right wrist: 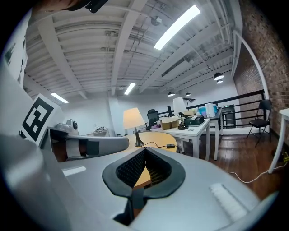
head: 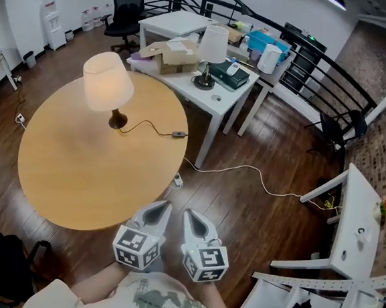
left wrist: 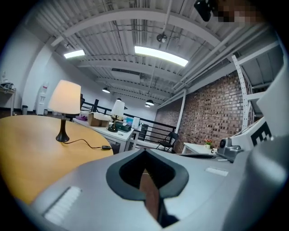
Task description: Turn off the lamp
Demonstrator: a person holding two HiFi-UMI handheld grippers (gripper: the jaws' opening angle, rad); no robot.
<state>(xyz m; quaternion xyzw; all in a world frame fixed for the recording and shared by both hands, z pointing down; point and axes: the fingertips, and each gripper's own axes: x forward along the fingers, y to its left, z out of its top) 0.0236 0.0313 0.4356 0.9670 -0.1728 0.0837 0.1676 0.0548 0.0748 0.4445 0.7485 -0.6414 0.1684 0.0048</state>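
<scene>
Head view: a round wooden desk [head: 77, 173] is seen at the left, standing on a dark wood floor [head: 267, 223]. The lamp [head: 107, 85] is set upright on the far part of this desk, and its pale shade is seen glowing warm. A thin black cord [head: 145, 126] is laid from the lamp's dark base to the right across the desk top, and a small inline switch [head: 178, 134] is found on it, close to the desk's right edge.

Nearer the person, at the desk's near edge, the left hand-held gripper [head: 161, 209] is held with its jaws brought fully together and nothing between them. The right hand-held gripper [head: 191, 217] is held just beside it, its jaw tips likewise closed and empty. Both are pointed toward the lamp and are kept well apart from it and from the switch.

Further right, a white desk [head: 218, 98] is placed close behind the round one; a second lamp [head: 212, 48] with a white shade and a cardboard box [head: 171, 54] are carried on it. A white cable [head: 258, 179] is trailed over the floor at the right.

In the left gripper view the lamp [left wrist: 65, 97] is shown at the left above the desk surface, with the switch [left wrist: 106, 147] to its right.
</scene>
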